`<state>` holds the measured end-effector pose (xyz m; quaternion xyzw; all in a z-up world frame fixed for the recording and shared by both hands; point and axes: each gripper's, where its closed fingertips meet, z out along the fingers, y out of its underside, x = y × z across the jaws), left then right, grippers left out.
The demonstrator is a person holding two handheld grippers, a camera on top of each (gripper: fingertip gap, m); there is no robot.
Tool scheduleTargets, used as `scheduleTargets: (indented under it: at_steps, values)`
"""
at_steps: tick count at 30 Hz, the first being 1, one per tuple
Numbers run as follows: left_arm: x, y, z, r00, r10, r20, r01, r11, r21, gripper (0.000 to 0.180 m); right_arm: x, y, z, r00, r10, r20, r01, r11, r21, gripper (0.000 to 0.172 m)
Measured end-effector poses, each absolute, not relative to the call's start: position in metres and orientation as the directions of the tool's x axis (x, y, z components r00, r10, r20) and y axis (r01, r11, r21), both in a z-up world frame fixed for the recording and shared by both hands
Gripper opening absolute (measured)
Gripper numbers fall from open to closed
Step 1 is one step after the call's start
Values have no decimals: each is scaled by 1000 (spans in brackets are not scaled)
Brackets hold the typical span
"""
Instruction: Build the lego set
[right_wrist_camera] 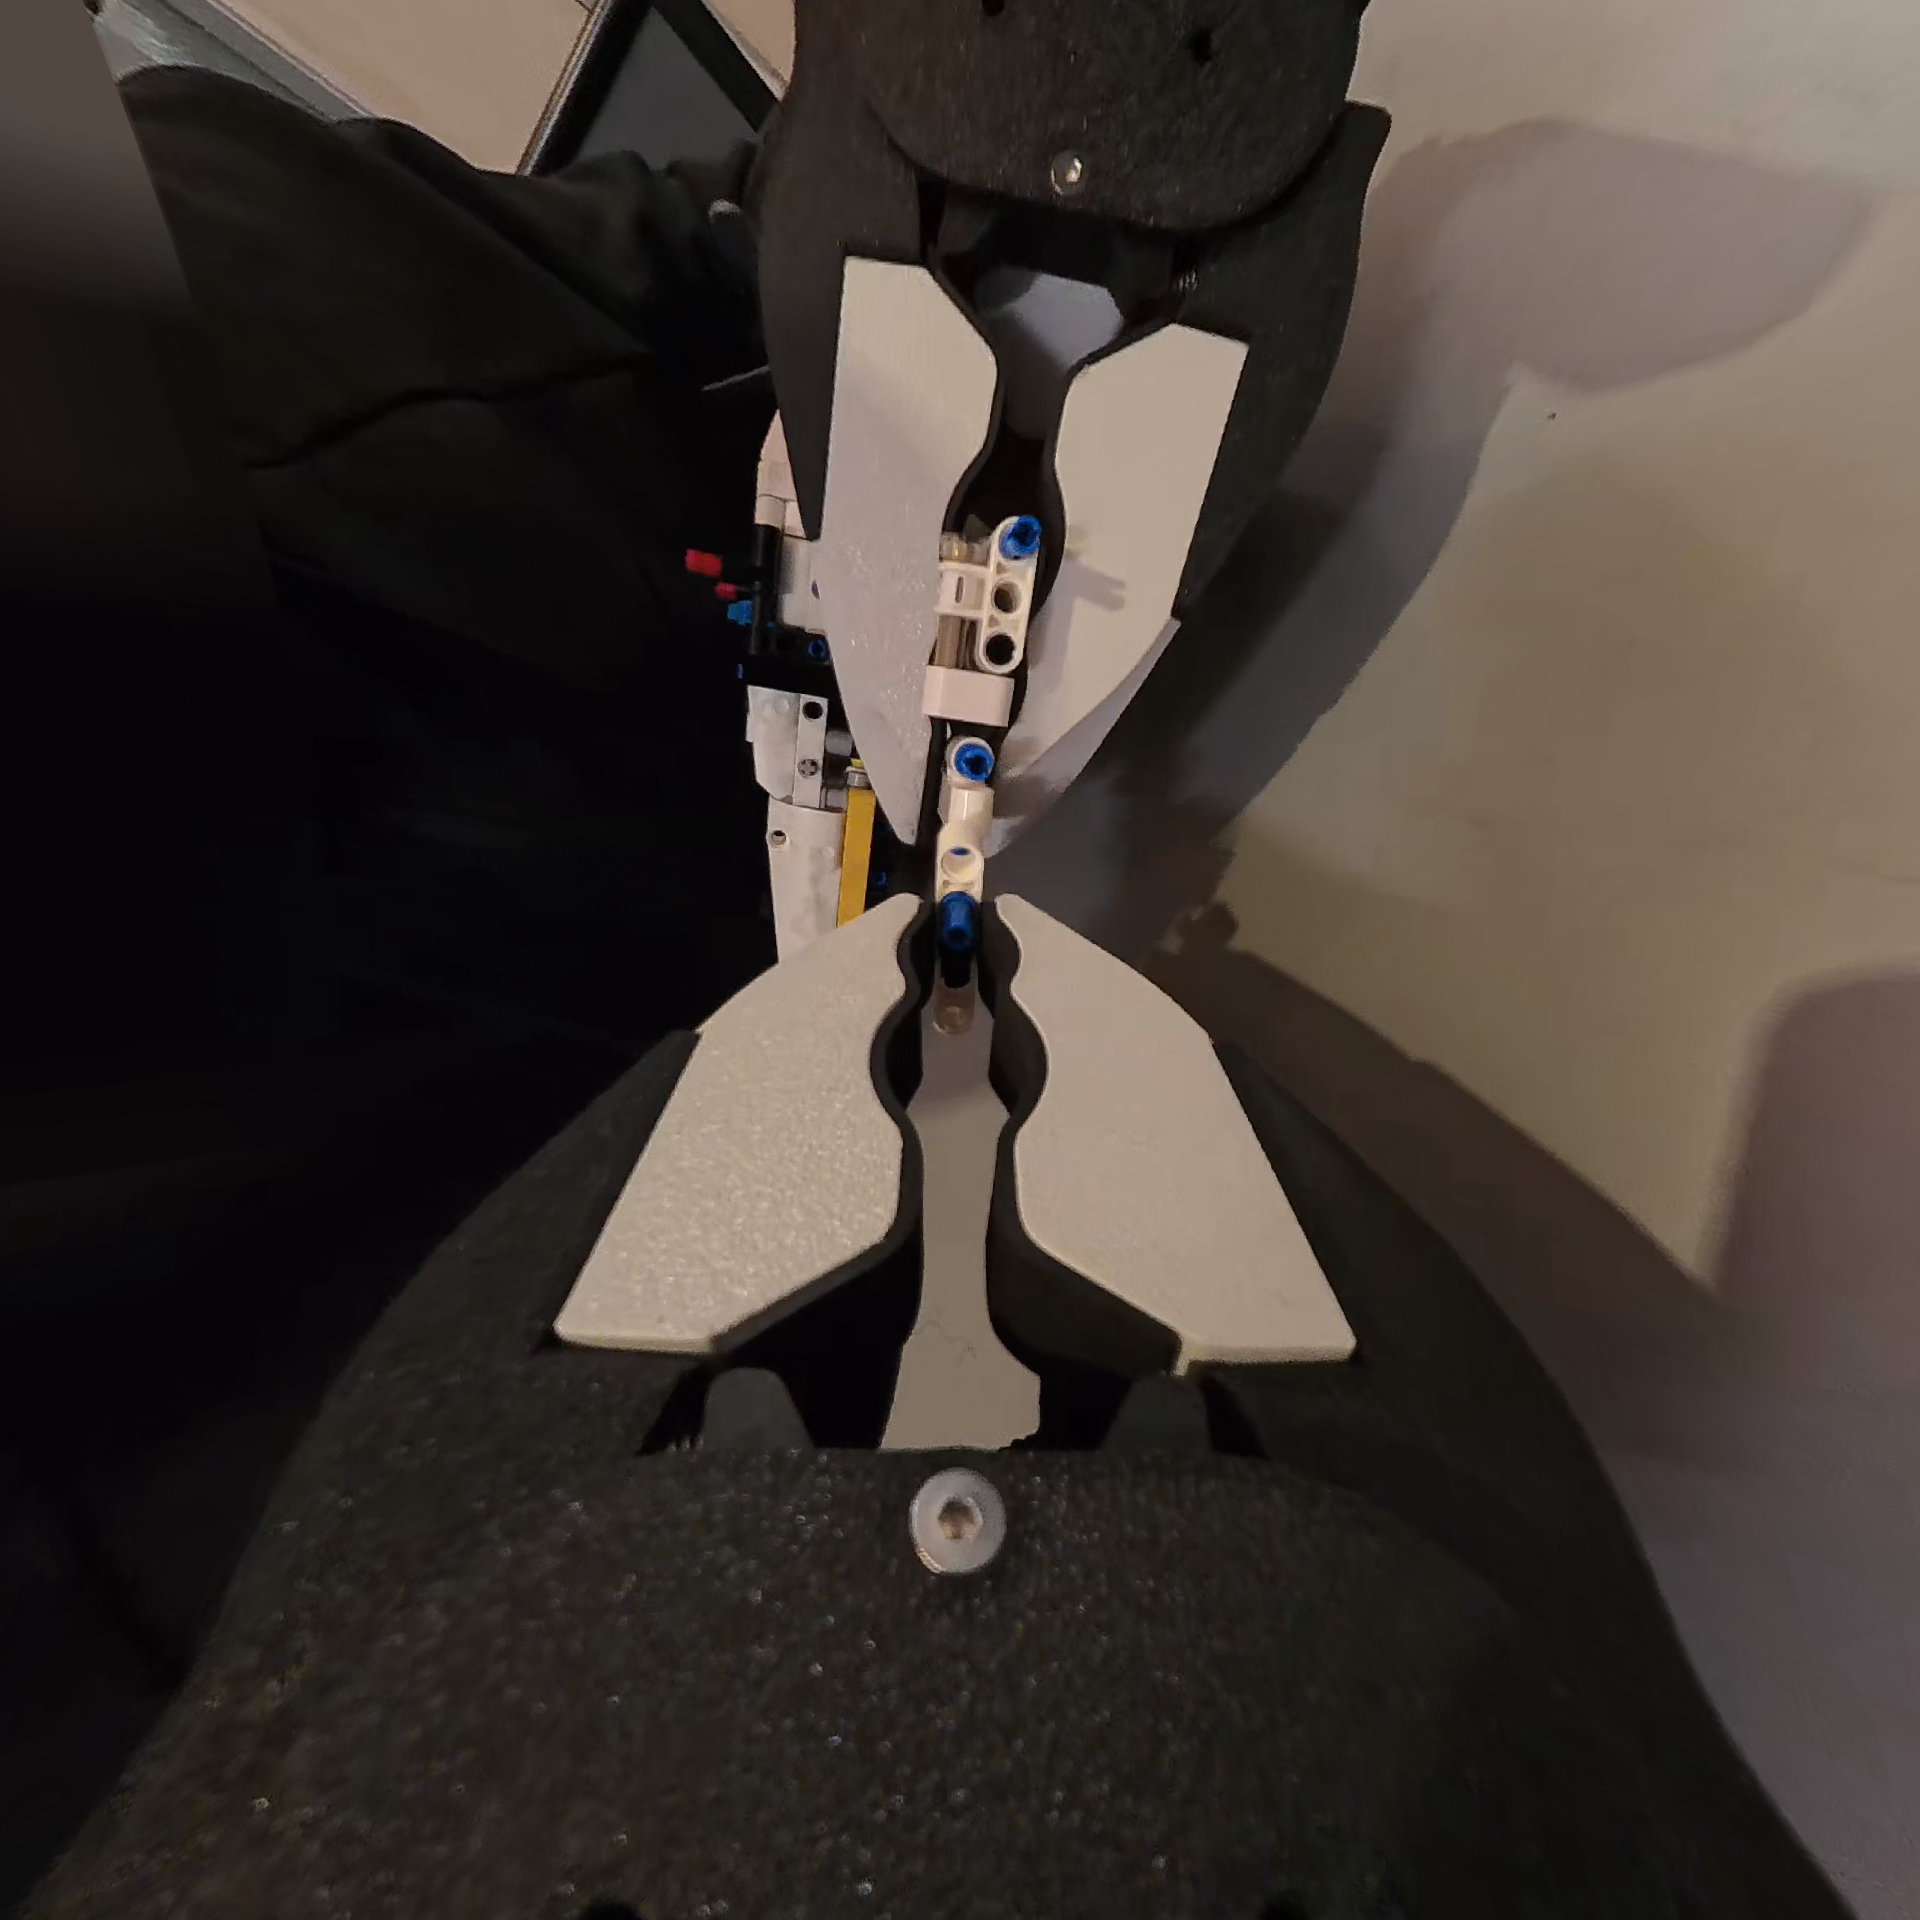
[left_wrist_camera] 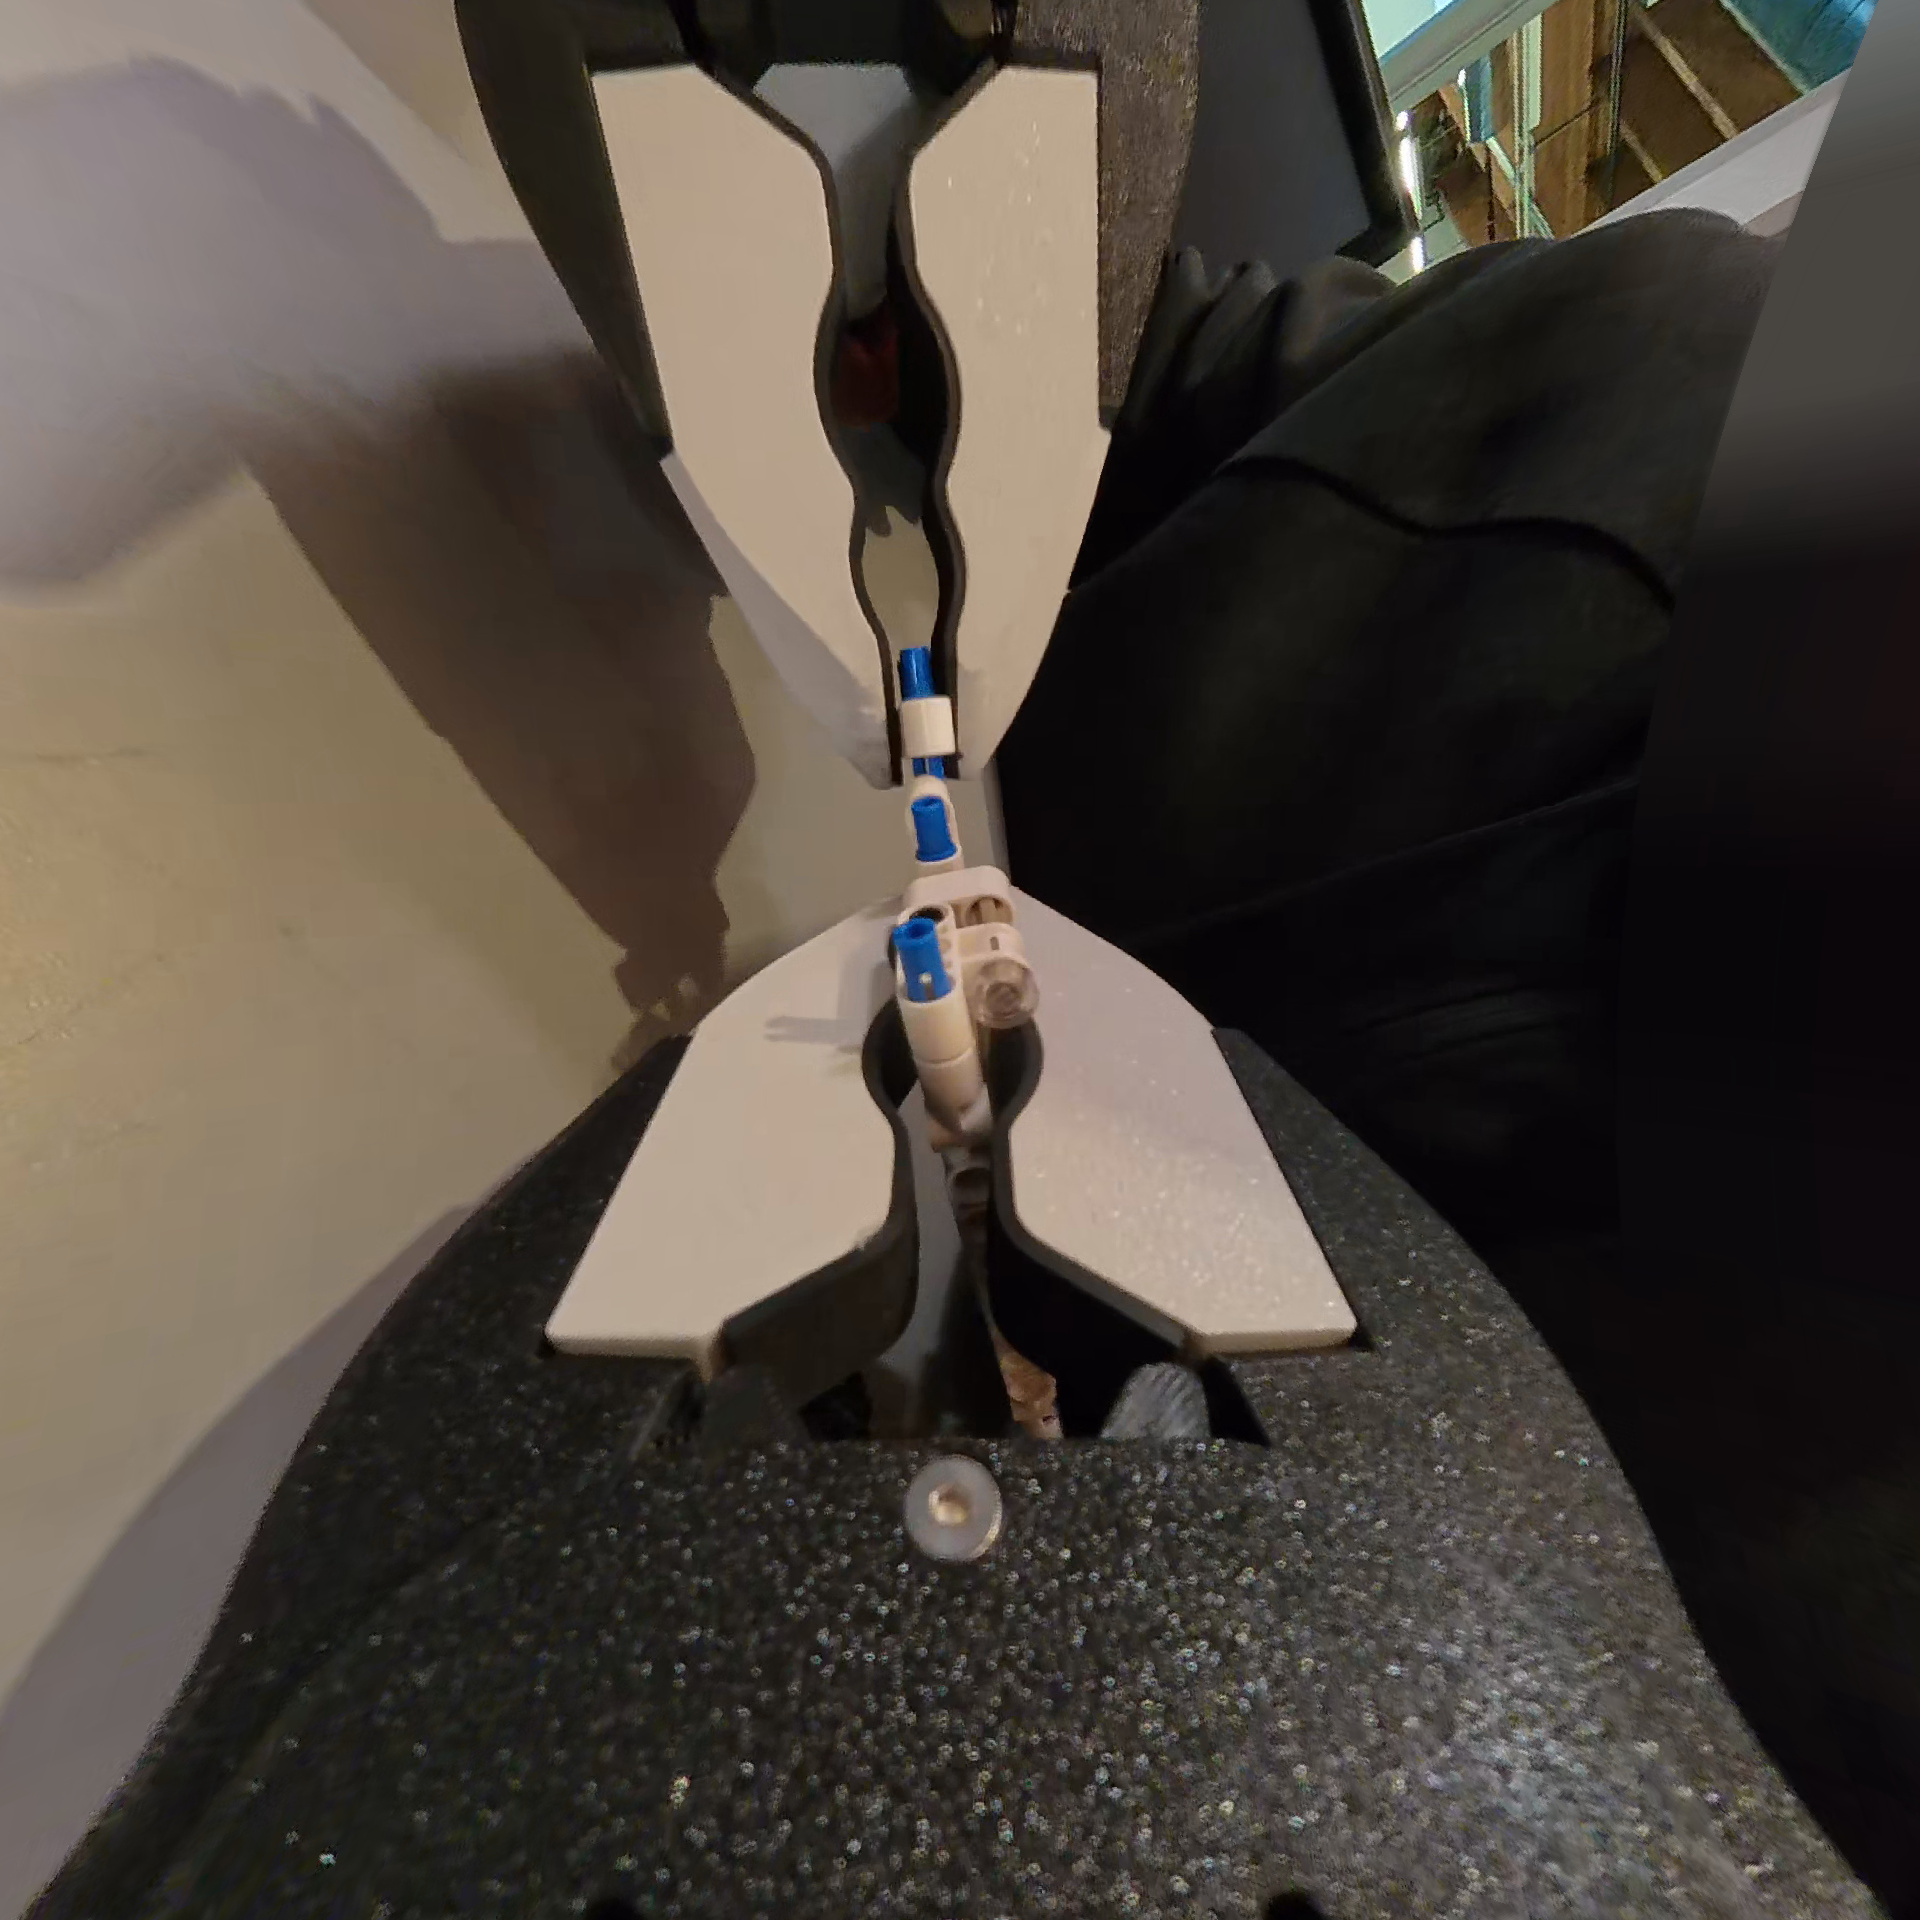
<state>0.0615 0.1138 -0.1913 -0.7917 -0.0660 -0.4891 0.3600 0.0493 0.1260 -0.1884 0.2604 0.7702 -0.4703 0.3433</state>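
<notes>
My left gripper (left_wrist_camera: 961, 935) is shut on a white pin-and-beam toy assembly (left_wrist_camera: 940, 1029) with a blue pin and a clear round stud at its front. It shows at the top of the right wrist view (right_wrist_camera: 966, 810), with the white holed beam (right_wrist_camera: 982, 613) between its pads. My right gripper (right_wrist_camera: 958, 914) faces it tip to tip and is shut on a small white connector with blue pins (right_wrist_camera: 961, 842). In the left wrist view the right gripper (left_wrist_camera: 925, 774) holds that piece (left_wrist_camera: 928, 727). The piece's free end reaches the assembly's white end cap; I cannot tell if they are joined.
A larger white toy model (right_wrist_camera: 800, 790) with black, yellow and red parts stands behind the left gripper. A person in dark clothing (left_wrist_camera: 1403, 623) fills the right of the left wrist view. A pale surface (left_wrist_camera: 260, 831) carries the grippers' shadows. Both grippers' tips are close together, under 4 cm apart.
</notes>
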Motion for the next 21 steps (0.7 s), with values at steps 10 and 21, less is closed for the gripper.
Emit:
scheduleTargets:
  at_steps: [10,21]
  values:
    - [63,112,-192,506,-215,835,480,-734,-480,8,50,119,-188,-628,82,-774,731,401,-552,7]
    - [65,111,-187,547,-134,826,539,-699,-470,7,50,113,-182,-639,62,-766,728,372,-576,7]
